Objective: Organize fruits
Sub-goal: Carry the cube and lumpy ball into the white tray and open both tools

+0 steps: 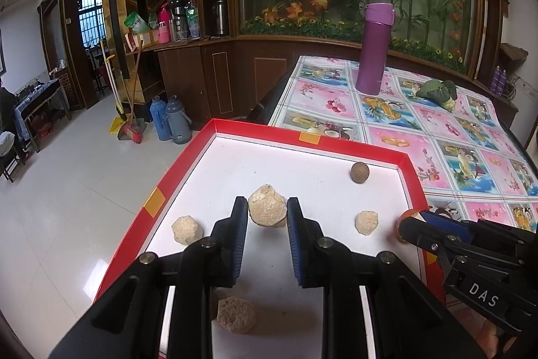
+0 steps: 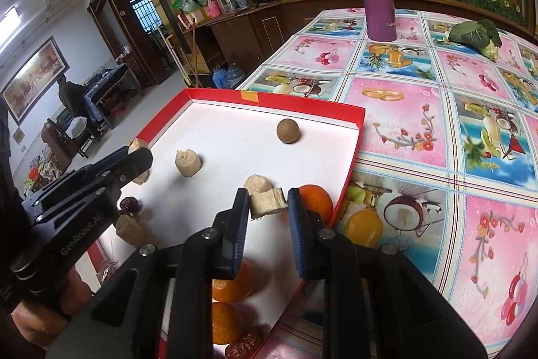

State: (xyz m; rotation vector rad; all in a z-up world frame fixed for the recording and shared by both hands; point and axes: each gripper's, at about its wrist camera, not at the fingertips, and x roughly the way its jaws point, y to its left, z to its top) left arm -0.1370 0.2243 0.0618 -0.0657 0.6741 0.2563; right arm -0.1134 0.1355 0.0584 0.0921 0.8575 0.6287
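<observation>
Left wrist view
- Left gripper (image 1: 267,214): jaws drawn in on a pale, rough-skinned fruit chunk (image 1: 267,206), pads pressing both its sides, held over the tray floor
- Red-rimmed tray (image 1: 353,146), white floor, set at the near corner of the table; orange tape patch on the far rim, another on the left rim
- Loose on the tray floor: pale chunk at left (image 1: 187,229), pale chunk at right (image 1: 367,222), pale chunk nearest the camera (image 1: 236,314), brown round fruit (image 1: 359,172) near the far right corner
- Right gripper (image 1: 408,224): enters from the right at the tray's right rim; its grip cannot be made out here
- Tablecloth (image 1: 437,130) with fruit pictures; purple flask (image 1: 375,47) upright on it; leafy vegetable (image 1: 437,91) lying to the flask's right

Right wrist view
- Right gripper (image 2: 268,206): jaws closed on a pale banana-like piece (image 2: 268,202), gripped end to end
- Second pale piece (image 2: 257,183) just behind the held one
- Oranges: one (image 2: 316,199) beside the right finger by the tray's right rim, two (image 2: 233,285) (image 2: 225,322) nearer the camera
- Dark red dates: one (image 2: 129,204) at left, one (image 2: 243,347) at the bottom edge
- Left gripper (image 2: 139,162) at the left, closed on its pale chunk
</observation>
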